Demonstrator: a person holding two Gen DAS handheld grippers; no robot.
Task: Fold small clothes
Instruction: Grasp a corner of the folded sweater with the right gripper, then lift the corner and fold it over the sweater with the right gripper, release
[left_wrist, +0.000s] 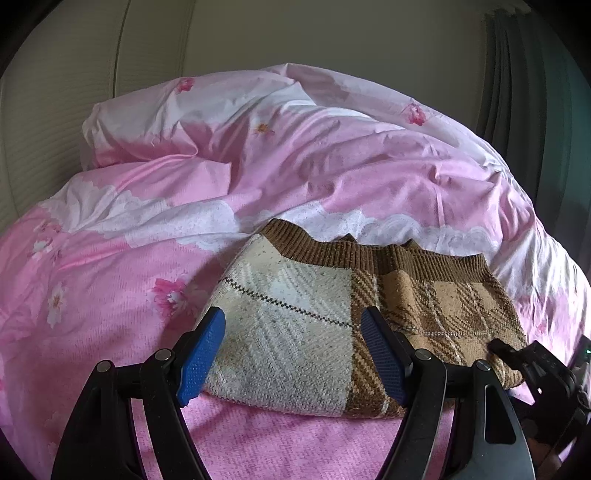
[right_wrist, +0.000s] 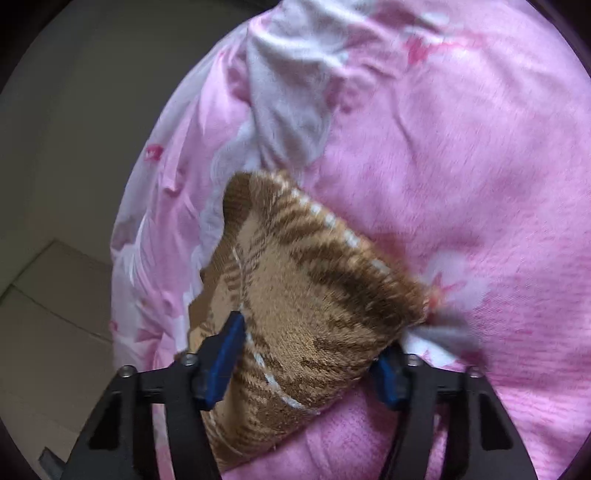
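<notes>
**Knitted garment laid on a pink bed**

A brown-and-cream plaid knit (left_wrist: 332, 321) is seen folded on a pink floral duvet (left_wrist: 332, 166) — rumpled, white-edged. The left gripper (left_wrist: 291, 350) is held released over the knit's near edge. The right gripper (right_wrist: 310, 350) is spread wide around the knit's corner, not clenched. Beyond the duvet, a pale wall (left_wrist: 295, 33) and dark curtain (left_wrist: 524, 92) are seen; beside it, a tiled floor (right_wrist: 48, 314).

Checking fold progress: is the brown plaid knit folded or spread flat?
Folded: the knit lies as a compact doubled rectangle on the pink bedding, ribbed hems stacked along its far edge.
</notes>
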